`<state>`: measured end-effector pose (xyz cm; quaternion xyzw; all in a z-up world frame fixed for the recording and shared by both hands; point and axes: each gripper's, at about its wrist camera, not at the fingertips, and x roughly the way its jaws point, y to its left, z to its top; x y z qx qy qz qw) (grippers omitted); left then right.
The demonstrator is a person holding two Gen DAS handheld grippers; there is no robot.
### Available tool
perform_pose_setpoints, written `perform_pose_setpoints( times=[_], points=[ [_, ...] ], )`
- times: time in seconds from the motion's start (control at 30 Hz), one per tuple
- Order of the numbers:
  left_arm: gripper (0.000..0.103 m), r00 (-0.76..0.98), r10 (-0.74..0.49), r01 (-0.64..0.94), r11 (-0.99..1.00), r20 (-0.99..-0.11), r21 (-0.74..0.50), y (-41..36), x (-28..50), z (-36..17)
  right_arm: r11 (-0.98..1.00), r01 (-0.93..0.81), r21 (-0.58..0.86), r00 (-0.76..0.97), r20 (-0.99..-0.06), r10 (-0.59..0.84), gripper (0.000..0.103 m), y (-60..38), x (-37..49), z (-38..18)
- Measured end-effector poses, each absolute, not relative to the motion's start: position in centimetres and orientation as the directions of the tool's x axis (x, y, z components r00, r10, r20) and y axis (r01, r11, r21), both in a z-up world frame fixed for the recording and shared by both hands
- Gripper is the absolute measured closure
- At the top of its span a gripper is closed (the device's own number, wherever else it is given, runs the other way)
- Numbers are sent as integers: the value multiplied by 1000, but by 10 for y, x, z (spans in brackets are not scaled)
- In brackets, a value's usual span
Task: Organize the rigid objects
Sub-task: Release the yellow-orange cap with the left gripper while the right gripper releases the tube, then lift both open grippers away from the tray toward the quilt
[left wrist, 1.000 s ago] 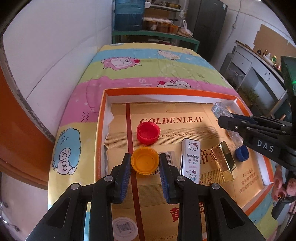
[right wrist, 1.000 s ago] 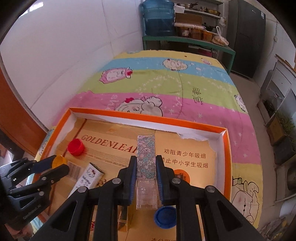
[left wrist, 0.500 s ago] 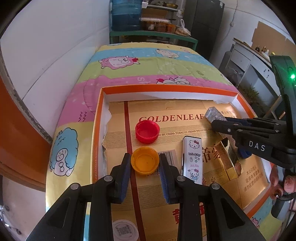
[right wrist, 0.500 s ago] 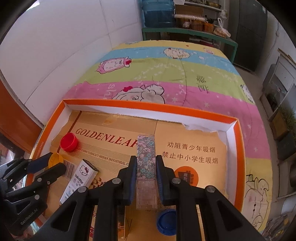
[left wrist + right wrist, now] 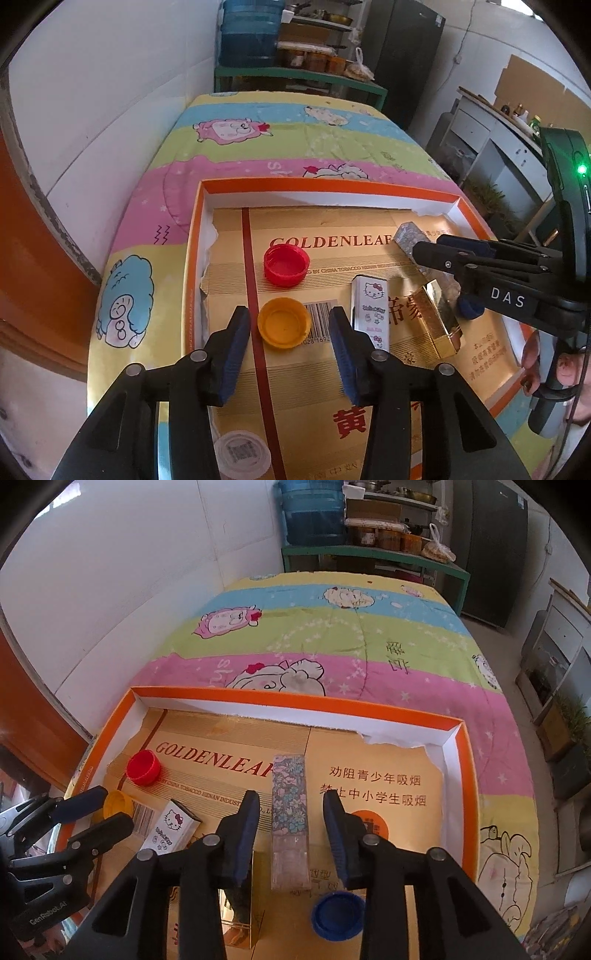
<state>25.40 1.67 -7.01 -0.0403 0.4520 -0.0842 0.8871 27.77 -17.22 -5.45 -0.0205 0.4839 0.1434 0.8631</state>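
An orange-rimmed tray (image 5: 332, 184) (image 5: 295, 699) lined with gold cardboard lies on a cartoon blanket. My left gripper (image 5: 288, 326) is open, its pads either side of an orange cap (image 5: 283, 323) without touching it. A red cap (image 5: 286, 260) (image 5: 143, 767) lies just beyond. My right gripper (image 5: 290, 823) is open around a floral box (image 5: 289, 812) that lies flat on the cardboard. A Hello Kitty box (image 5: 370, 312) (image 5: 170, 829), a gold box (image 5: 439, 325) (image 5: 240, 919) and a blue cap (image 5: 337, 915) lie between the two grippers.
A white round lid (image 5: 242, 456) lies at the tray's near left. A white wall runs along the left of the bed. Green shelving with a blue water jug (image 5: 314, 509) stands past the bed's far end. White cabinets (image 5: 491, 144) stand at the right.
Both grippers have opened. The left let go of the orange cap and the right let go of the floral box, which now rests flat on the cardboard.
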Motion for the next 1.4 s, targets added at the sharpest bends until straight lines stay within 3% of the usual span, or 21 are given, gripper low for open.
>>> perform_pose_setpoints(
  times=[1.4],
  points=[
    [58,665,-172,101,985,-727,-141,22,184,-14,959,-260,114,558,-793,246,67,-182,196,-1]
  ],
)
